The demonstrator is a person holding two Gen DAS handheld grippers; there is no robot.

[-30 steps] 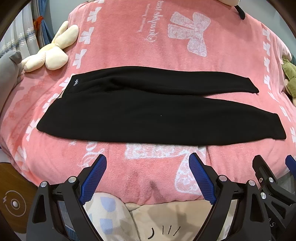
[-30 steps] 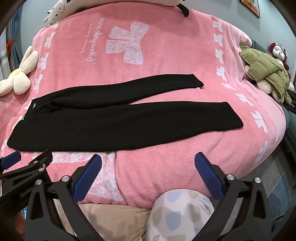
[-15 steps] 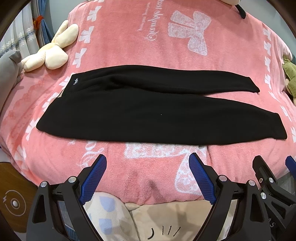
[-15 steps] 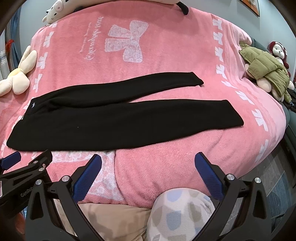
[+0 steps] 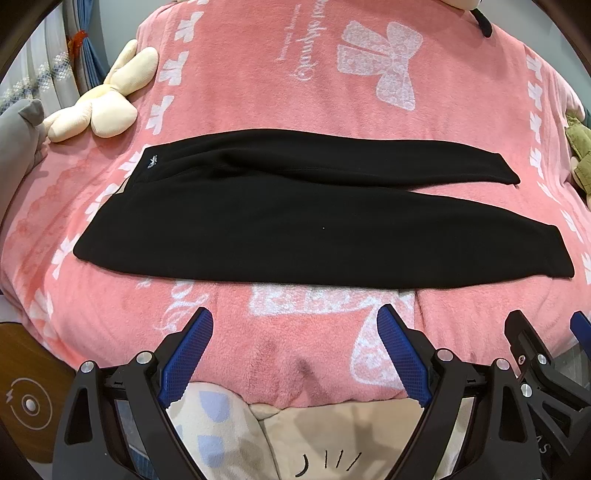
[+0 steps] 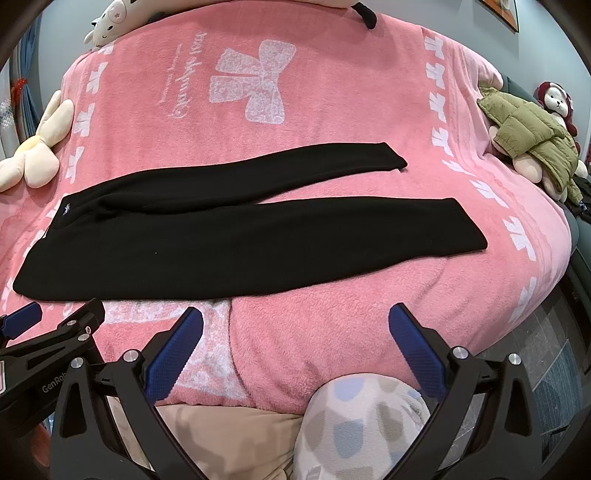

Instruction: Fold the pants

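Observation:
Black pants lie flat across a pink blanket, waistband at the left, the two legs stretched to the right and slightly parted at the cuffs. They also show in the right wrist view. My left gripper is open and empty, hovering over the blanket's near edge, short of the pants. My right gripper is open and empty, also short of the pants' near edge. The left gripper's fingers show at the lower left of the right wrist view.
A cream plush toy lies at the bed's left. A plush in an olive jacket sits at the right edge. A white plush is at the far end. The person's patterned knees are below the grippers.
Both grippers have drifted very slightly; the pants lie as before and both jaws stay open.

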